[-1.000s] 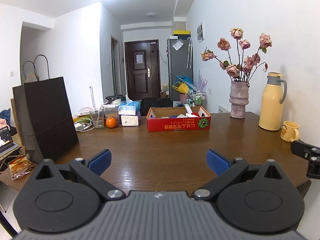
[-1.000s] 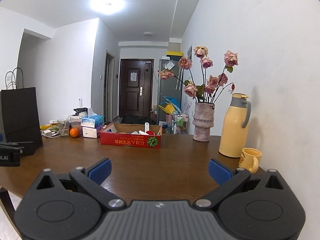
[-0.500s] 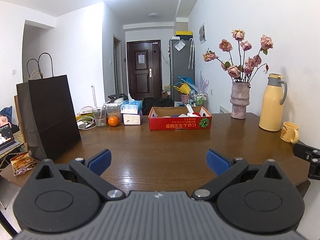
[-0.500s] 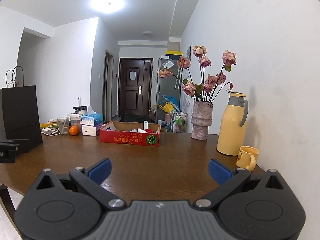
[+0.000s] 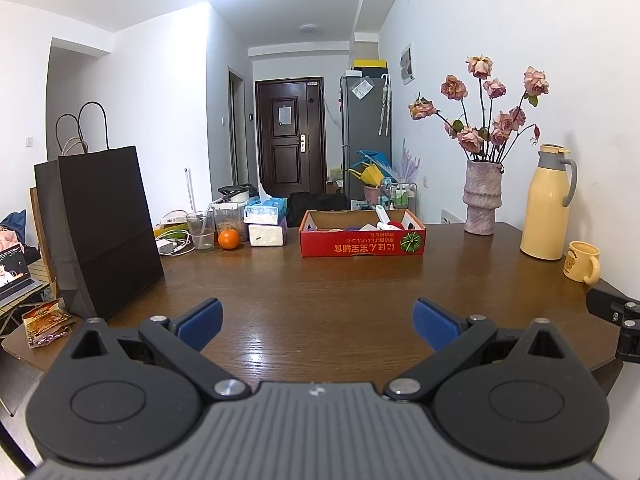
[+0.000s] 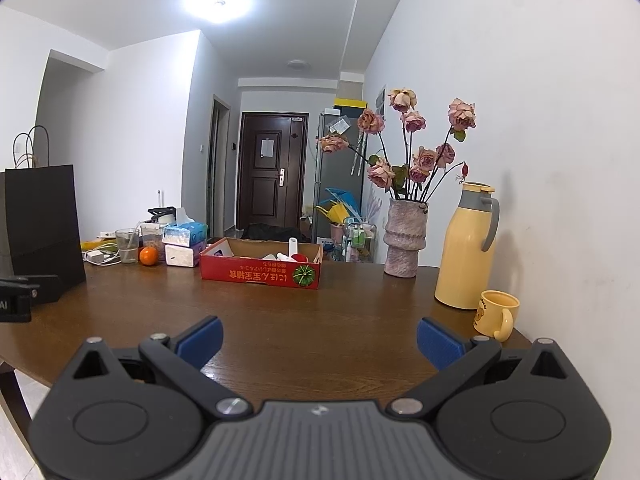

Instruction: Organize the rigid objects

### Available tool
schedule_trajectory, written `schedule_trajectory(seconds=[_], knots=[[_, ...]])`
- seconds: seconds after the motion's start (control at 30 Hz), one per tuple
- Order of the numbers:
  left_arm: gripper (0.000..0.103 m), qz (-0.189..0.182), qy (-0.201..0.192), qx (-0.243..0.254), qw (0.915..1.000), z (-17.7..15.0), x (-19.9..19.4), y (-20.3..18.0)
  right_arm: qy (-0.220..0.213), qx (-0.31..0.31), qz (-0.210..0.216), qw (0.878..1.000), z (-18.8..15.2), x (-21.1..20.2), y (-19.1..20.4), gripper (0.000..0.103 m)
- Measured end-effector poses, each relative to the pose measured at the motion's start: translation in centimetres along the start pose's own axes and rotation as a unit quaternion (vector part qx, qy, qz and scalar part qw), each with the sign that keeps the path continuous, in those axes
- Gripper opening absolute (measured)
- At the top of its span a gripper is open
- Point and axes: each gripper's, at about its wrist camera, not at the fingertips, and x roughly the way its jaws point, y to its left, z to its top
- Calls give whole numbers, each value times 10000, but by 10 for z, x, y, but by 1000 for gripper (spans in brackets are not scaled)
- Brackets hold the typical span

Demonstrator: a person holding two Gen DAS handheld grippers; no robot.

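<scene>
Red cardboard box (image 5: 362,243) contents mostly behind front wall – only white and red tops show, items unidentifiable. Right gripper (image 5: 616,320) cut by frame edge in left view; left gripper (image 6: 24,294) likewise in right view – jaws unseen there. Laptop (image 5: 14,276) cropped at left edge.

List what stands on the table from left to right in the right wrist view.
Black paper bag → glass → orange → tissue boxes → red cardboard box → vase of roses → yellow thermos jug → yellow mug.
</scene>
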Motion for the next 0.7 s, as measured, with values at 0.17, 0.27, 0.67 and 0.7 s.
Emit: schedule_trajectory(seconds=[0.17, 0.27, 0.67, 0.7], knots=[[103, -6, -2, -4, 10000, 0, 0, 0, 1, -1, 3, 10000, 0, 0, 0, 103], [103, -8, 1, -7, 10000, 0, 0, 0, 2, -1, 2, 10000, 0, 0, 0, 103], [103, -44, 49, -24, 10000, -6, 3, 3, 42, -47, 23, 10000, -4, 2, 3, 103], [103, -56, 46, -28, 10000, -6, 3, 3, 43, -48, 24, 10000, -4, 2, 3, 103]])
